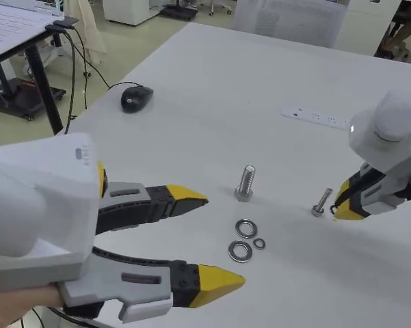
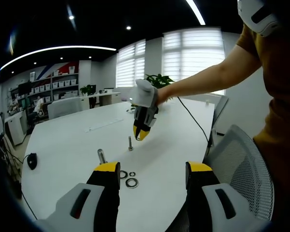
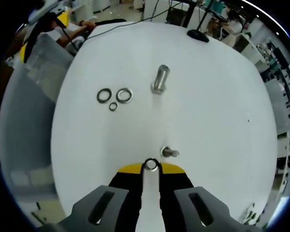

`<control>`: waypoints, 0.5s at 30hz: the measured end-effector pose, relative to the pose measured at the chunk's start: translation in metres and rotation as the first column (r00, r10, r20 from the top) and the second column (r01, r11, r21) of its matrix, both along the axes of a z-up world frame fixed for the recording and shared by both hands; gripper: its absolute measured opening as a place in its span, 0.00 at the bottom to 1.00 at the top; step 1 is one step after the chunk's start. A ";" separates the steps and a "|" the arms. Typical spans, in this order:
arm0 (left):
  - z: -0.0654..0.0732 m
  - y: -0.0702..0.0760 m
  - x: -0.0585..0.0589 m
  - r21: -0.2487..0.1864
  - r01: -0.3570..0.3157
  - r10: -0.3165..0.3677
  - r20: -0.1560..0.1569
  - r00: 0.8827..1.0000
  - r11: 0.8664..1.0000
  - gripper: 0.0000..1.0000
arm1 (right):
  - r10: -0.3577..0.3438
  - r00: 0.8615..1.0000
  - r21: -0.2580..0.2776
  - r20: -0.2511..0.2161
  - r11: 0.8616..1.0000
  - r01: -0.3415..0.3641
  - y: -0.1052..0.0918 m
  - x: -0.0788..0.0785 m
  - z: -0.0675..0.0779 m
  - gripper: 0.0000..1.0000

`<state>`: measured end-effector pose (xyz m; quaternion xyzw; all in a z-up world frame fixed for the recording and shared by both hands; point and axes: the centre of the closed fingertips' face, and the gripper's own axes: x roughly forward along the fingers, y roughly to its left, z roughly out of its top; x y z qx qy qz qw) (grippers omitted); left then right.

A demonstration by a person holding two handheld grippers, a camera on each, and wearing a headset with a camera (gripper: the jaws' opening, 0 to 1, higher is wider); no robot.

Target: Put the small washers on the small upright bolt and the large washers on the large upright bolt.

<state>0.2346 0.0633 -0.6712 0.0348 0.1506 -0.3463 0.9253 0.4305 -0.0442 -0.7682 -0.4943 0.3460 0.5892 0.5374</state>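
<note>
White table (image 1: 260, 89) carries everything. Over its near side the left gripper (image 1: 223, 238) hovers with its jaws spread wide, holding nothing. The right gripper (image 1: 342, 205) has its jaws nearly together. The large bolt (image 1: 245, 183) stands upright mid-table, with the small bolt (image 1: 321, 203) just beside the right gripper's tips. Near the large bolt lie a large washer (image 1: 245, 228), a second large washer (image 1: 240, 251) and a loose small washer (image 1: 259, 243). The right gripper pinches a held washer (image 3: 151, 166).

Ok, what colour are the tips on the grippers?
Yellow, on black fingers. Best seen on the left gripper in the head view.
</note>
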 end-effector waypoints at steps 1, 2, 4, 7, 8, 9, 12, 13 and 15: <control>0.000 0.000 0.000 0.000 0.001 -0.001 0.000 1.000 1.000 0.54 | -0.006 1.000 0.003 0.006 1.000 0.006 0.001 0.004 0.002 0.12; 0.000 0.000 0.000 -0.001 0.001 -0.001 0.000 1.000 1.000 0.54 | -0.009 1.000 0.004 0.015 1.000 0.009 0.001 0.007 0.004 0.12; 0.001 0.000 0.000 -0.003 0.000 0.000 0.001 1.000 1.000 0.54 | -0.014 1.000 0.008 0.017 1.000 0.013 0.004 0.011 0.007 0.12; 0.001 0.001 0.000 -0.002 -0.003 0.003 0.000 1.000 1.000 0.54 | -0.008 1.000 0.015 0.030 1.000 0.007 0.010 0.016 0.011 0.12; 0.002 0.001 0.000 -0.003 -0.004 0.004 0.001 1.000 1.000 0.54 | -0.007 1.000 0.015 0.031 1.000 0.006 0.011 0.016 0.011 0.12; 0.002 0.002 0.000 -0.004 -0.006 0.006 0.001 1.000 1.000 0.54 | -0.004 0.999 0.013 0.035 1.000 0.003 0.013 0.018 0.011 0.12; 0.001 0.004 0.001 -0.004 -0.011 0.011 0.000 1.000 1.000 0.54 | 0.002 0.999 0.011 0.038 1.000 -0.003 0.016 0.022 0.010 0.12; 0.001 0.004 0.001 -0.003 -0.012 0.012 -0.001 1.000 1.000 0.54 | 0.005 0.999 0.008 0.042 1.000 -0.005 0.017 0.023 0.009 0.12; 0.001 0.004 0.001 -0.005 -0.012 0.012 -0.001 1.000 1.000 0.54 | 0.008 0.999 0.005 0.038 1.000 -0.009 0.019 0.024 0.007 0.12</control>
